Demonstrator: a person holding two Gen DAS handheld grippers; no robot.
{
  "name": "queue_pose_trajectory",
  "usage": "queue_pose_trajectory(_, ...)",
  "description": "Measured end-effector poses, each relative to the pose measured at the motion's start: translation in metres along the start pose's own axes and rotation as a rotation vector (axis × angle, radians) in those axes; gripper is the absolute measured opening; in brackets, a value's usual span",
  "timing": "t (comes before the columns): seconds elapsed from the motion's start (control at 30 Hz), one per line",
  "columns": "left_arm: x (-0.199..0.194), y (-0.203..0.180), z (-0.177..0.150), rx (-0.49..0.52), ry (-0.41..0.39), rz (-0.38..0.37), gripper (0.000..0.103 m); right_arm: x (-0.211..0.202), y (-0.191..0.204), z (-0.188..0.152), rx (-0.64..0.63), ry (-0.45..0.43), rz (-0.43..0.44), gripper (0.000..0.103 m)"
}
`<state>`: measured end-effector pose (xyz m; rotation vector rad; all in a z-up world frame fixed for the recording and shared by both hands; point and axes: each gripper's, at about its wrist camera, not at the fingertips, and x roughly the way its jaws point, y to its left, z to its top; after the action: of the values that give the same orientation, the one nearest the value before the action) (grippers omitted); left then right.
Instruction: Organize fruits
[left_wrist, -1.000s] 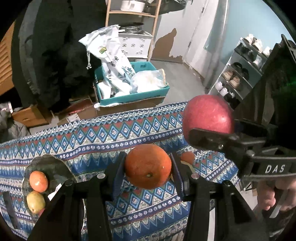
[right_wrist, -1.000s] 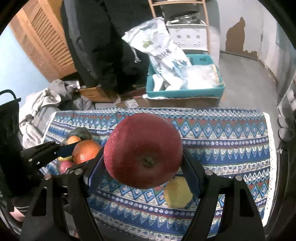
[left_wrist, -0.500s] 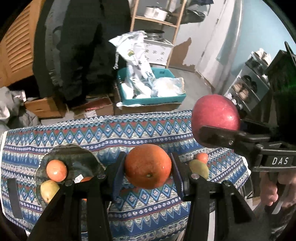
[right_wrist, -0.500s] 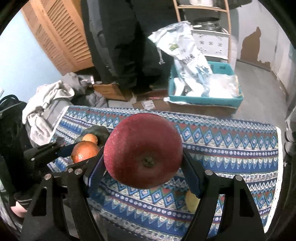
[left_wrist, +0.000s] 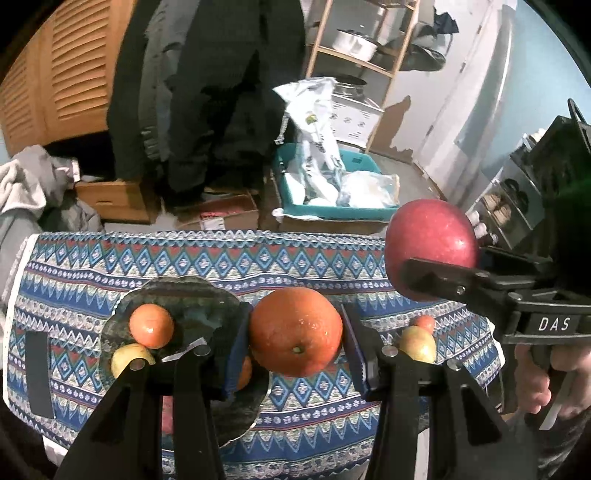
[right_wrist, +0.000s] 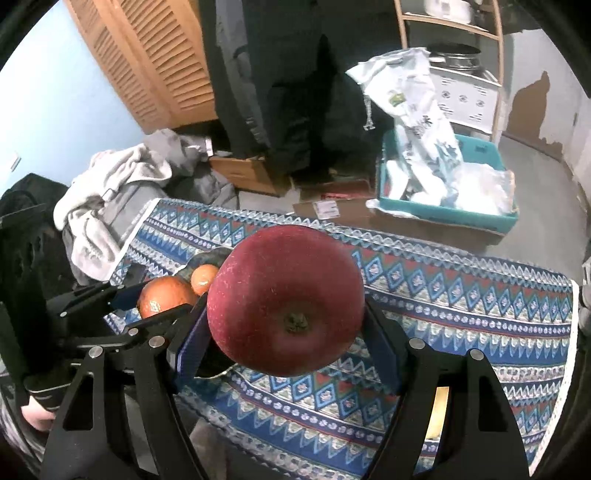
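My left gripper (left_wrist: 295, 341) is shut on a large orange (left_wrist: 295, 336), held above the patterned table just right of a dark glass plate (left_wrist: 199, 295). The plate holds a small orange (left_wrist: 151, 325), a yellow apple (left_wrist: 131, 359) and more fruit hidden behind my fingers. My right gripper (right_wrist: 286, 325) is shut on a big red apple (right_wrist: 286, 302), held high over the table; it also shows in the left wrist view (left_wrist: 430, 247). A yellow-red apple (left_wrist: 417, 345) and a small orange fruit (left_wrist: 424, 323) lie on the cloth at the right.
The table has a blue patterned cloth (left_wrist: 221, 258). Behind it are a teal bin with bags (left_wrist: 332, 192), cardboard boxes (left_wrist: 118, 199), a wooden shelf (left_wrist: 354, 59) and hanging dark clothes. A pile of grey laundry (right_wrist: 110, 195) lies left.
Both grippers have pulled back and up from the table, so more of the cloth and the whole plate now show. Each still holds its fruit.
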<state>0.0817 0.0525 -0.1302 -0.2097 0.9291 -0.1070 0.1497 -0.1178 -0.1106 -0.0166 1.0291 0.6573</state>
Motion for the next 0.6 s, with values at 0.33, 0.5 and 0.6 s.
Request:
queue_pose_trajectory(0.33, -0.002, 0.043, -0.006, -0.064, -0.006, 0.048, 0.048, 0.036, 0.025, 0.014, -0.025, 0.052, 0.041, 0.077)
queue_pose_trajectory(0.5, 0.004, 0.068, -0.014, -0.097, 0.01, 0.086, 0.048, 0.058, 0.037, 0.018, -0.033, 0.085, 0.067, 0.077)
queue_pose_trajectory(0.6, 0.006, 0.079, -0.018, -0.111, 0.017, 0.1, 0.048, 0.07, 0.046, 0.021, -0.041, 0.101, 0.078, 0.077)
